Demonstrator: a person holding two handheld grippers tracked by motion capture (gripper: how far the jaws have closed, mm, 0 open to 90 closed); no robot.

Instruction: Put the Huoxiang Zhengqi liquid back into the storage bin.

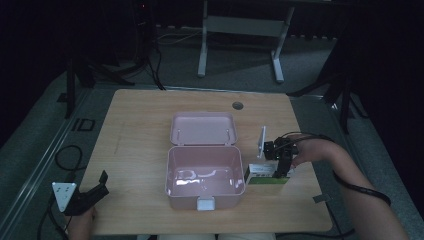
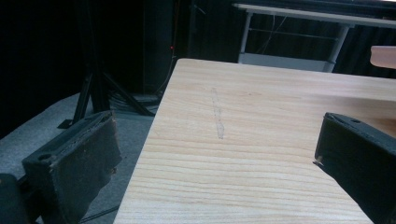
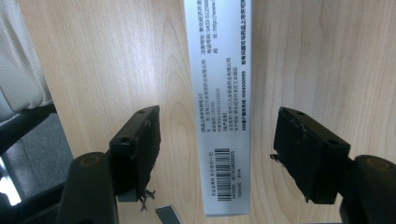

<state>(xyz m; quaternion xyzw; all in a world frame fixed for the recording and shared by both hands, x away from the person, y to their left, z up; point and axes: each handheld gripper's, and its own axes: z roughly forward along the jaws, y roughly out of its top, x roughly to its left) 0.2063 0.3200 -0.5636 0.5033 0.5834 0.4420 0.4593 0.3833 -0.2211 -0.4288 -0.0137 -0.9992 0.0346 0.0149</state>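
Wooden table (image 1: 135, 150) in a dark room, pink lunchbox (image 1: 205, 176) sitting open in the middle. Right gripper (image 1: 282, 170) hangs over a small printed box (image 1: 260, 175) just right of it, jaws apart on both sides. Left gripper (image 1: 97, 187) sits at the table's near-left corner, jaws wide apart, holding nothing.
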